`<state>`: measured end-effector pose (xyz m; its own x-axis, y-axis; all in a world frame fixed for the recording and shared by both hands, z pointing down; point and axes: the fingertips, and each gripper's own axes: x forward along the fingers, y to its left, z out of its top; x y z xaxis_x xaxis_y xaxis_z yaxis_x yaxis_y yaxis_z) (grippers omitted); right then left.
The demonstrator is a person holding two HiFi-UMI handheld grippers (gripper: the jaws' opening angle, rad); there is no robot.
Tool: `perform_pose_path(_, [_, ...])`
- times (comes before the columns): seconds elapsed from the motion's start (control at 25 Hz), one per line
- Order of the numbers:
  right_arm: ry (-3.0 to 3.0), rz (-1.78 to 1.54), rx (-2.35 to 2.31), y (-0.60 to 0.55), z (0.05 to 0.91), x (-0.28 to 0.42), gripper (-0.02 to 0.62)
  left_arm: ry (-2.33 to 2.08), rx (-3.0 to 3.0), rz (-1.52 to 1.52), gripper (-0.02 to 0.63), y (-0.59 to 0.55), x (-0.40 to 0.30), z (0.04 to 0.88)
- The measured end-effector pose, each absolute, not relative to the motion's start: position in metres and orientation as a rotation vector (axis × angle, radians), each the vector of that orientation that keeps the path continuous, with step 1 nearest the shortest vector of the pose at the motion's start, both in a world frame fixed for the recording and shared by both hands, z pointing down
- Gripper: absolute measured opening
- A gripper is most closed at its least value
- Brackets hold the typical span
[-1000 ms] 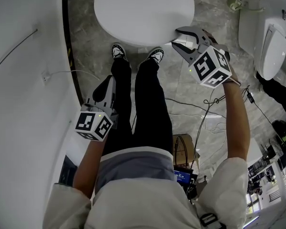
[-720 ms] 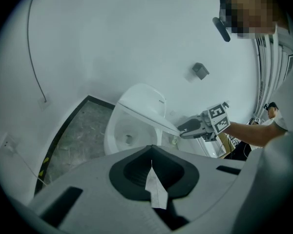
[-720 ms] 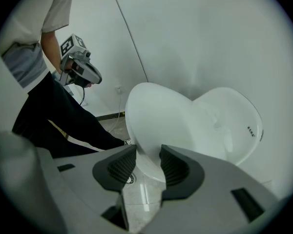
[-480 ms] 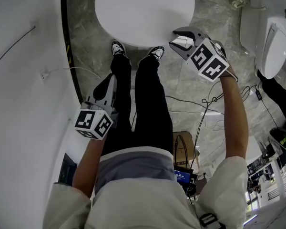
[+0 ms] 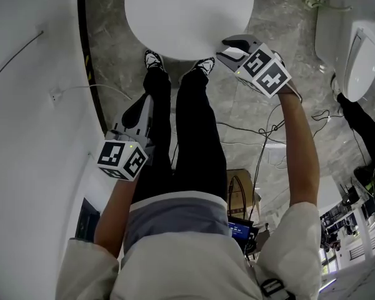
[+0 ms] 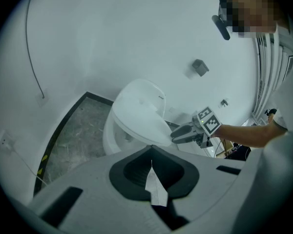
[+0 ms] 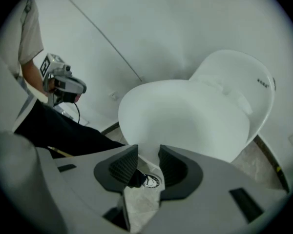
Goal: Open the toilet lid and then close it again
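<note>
The white toilet lid [image 5: 187, 14] lies low over the bowl, right in front of my feet. My right gripper [image 5: 228, 47] is at the lid's front right edge. In the right gripper view the rim of the lid [image 7: 185, 116] reaches into the gap of the right gripper [image 7: 149, 152], whose jaws are closing; I see no pad pressing on it. In the left gripper view the right gripper [image 6: 173, 134] straddles the edge of the lid [image 6: 136, 116]. My left gripper [image 5: 137, 114] hangs shut and empty beside my left leg, away from the toilet.
A curved white wall [image 5: 31, 105] with a dark base strip runs along the left. A second white toilet [image 5: 356, 55] stands at the far right. Cables [image 5: 262, 136] trail over the marble floor by my right leg, and my shoes [image 5: 153, 60] touch the bowl's front.
My right gripper has sunk, slid a little left along the lid's front edge and rolled, so its marker cube faces differently. The left gripper has stayed put.
</note>
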<state>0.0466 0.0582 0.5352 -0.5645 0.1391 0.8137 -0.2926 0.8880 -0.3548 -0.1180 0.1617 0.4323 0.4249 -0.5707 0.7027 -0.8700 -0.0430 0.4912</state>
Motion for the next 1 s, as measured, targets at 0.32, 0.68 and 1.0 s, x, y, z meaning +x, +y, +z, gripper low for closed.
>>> perform_pose_path(0.32, [-2.071, 0.742, 0.307, 0.05, 0.562, 0.051, 0.032, -1.261, 1.728, 0.395, 0.006, 0.161, -0.121, 0.435])
perform_pose_path(0.68, [-2.043, 0.715, 0.524, 0.058, 0.588, 0.051, 0.031, -1.254, 1.72, 0.403, 0.006, 0.159, -0.121, 0.442])
perform_pose_path(1.0, [-1.993, 0.741, 0.663, 0.063, 0.613, 0.051, 0.029, -1.243, 1.716, 0.416, 0.006, 0.16, -0.125, 0.45])
